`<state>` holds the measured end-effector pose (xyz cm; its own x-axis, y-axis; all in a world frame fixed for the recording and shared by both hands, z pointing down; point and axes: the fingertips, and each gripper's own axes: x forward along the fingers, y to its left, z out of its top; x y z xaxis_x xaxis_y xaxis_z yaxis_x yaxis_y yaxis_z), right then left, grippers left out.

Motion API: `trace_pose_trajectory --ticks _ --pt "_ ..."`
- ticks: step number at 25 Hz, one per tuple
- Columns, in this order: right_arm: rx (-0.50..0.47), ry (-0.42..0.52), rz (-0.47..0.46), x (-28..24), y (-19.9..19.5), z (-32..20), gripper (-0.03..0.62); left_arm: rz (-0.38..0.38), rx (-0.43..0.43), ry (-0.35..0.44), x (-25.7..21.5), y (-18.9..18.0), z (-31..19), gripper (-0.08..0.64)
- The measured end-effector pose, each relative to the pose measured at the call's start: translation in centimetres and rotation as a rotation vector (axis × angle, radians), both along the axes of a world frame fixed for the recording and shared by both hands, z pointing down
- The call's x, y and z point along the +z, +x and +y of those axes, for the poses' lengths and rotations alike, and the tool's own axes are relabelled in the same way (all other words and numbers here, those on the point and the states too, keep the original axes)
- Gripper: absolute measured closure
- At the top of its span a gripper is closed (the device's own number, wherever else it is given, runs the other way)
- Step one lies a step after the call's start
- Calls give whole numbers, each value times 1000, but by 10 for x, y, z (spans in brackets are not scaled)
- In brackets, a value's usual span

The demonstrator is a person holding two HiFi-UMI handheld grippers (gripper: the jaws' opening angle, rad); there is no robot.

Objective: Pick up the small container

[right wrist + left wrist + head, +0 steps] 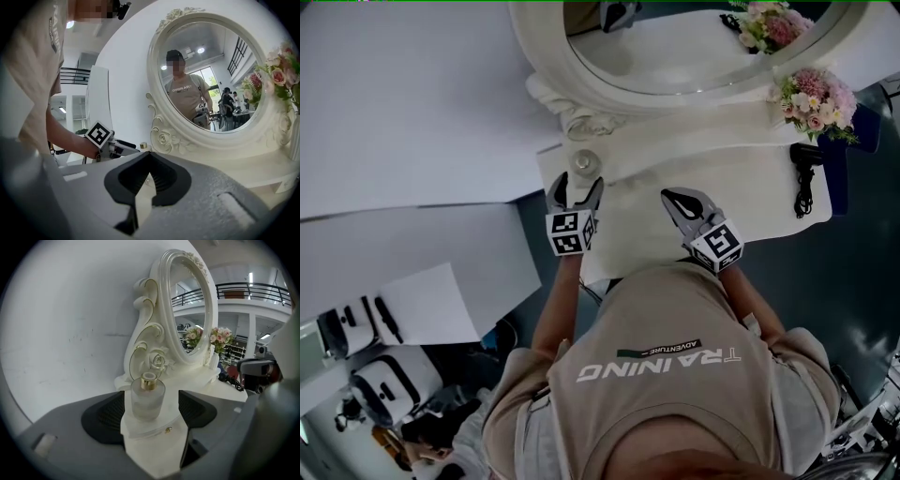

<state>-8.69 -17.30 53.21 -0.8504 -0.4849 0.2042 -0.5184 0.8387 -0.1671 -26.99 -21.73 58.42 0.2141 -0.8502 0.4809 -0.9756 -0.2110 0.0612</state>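
This looks like a staged dressing corner standing inside a large open hall. The homely part is a white dressing-table worktop carrying an oval mirror in a cream carved frame, a bunch of pink and white flowers, a black hair dryer and a small frosted glass bottle with a gold cap. Around it stand plain white partition boards. Beyond them are a black-railed upper gallery and a strip ceiling light.
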Motion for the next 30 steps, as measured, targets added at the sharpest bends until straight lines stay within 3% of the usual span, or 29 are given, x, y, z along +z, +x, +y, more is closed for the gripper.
trace_pose_trajectory --ticks 26,30 --pt "54 -50 19 15 20 -26 590 -59 28 -13 46 9 -64 196" --pt "51 -55 17 15 21 -29 589 -106 31 -2 51 10 -66 201"
